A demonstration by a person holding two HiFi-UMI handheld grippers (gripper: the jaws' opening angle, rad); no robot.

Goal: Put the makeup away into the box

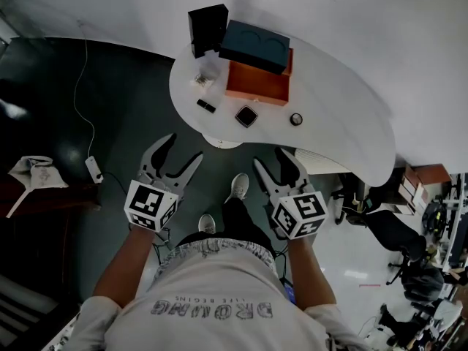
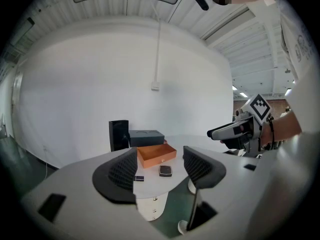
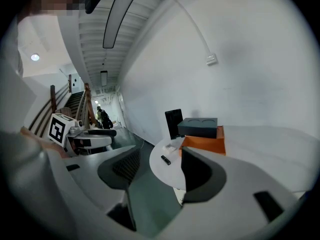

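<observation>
On the white curved table stands an open orange box, its dark lid lying across the far side. In front of it lie a small black stick, a square black compact and a small round piece. My left gripper and right gripper hang short of the table's near edge, both open and empty. In the left gripper view the box, compact and stick show between the jaws. The right gripper view shows the box and stick.
A tall black case stands upright left of the box, with a small pale item beside it. On the dark floor lie a cable with an adapter and a bag. Office chairs stand at the right.
</observation>
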